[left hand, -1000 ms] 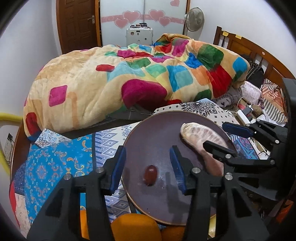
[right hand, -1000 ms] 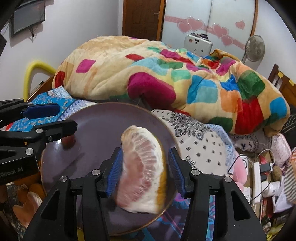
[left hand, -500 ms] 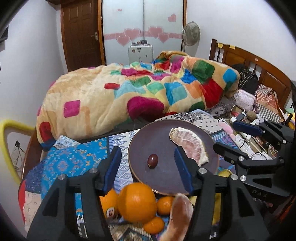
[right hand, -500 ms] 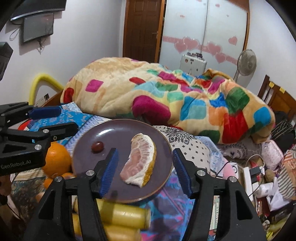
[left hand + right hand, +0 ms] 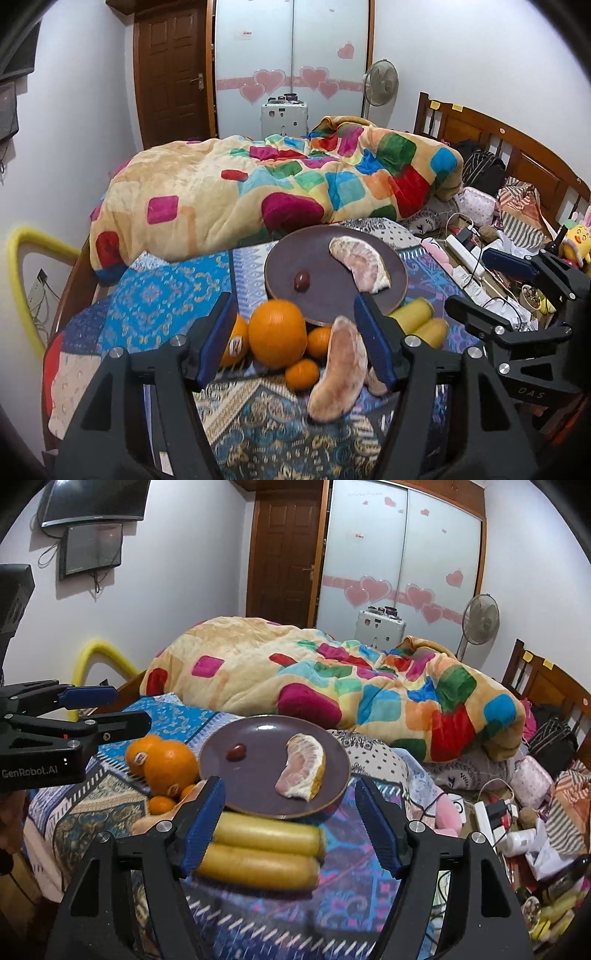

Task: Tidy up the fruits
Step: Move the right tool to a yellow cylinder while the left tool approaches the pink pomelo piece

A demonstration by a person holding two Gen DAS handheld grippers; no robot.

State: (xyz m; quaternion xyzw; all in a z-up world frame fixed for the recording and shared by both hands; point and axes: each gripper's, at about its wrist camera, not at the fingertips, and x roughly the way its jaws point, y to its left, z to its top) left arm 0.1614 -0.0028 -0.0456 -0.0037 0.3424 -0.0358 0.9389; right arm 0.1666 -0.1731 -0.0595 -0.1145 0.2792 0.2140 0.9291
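Note:
A dark brown plate [image 5: 321, 251] [image 5: 258, 738] lies on the patterned bedspread and holds a pomelo wedge [image 5: 362, 264] [image 5: 304, 766] and a small red fruit [image 5: 301, 280] [image 5: 236, 752]. In front of the plate lie a big orange [image 5: 277, 334] [image 5: 170, 764], small tangerines [image 5: 302, 374] [image 5: 161, 805], a second pomelo wedge [image 5: 338, 373] and two yellow cylinder-shaped fruits [image 5: 262, 851] [image 5: 417, 321]. My left gripper [image 5: 295, 339] is open and empty above the loose fruits. My right gripper [image 5: 291, 823] is open and empty above the yellow fruits.
A colourful quilt [image 5: 280, 184] is heaped behind the plate. Cables, a power strip [image 5: 465, 254] and clutter lie to the right by the wooden headboard [image 5: 498, 147]. A yellow rail [image 5: 92, 657] stands at the bed's left edge.
My right gripper let go of the pomelo wedge on the plate and opened. Both grippers pulled back and up, so the loose fruits in front of the plate came into view.

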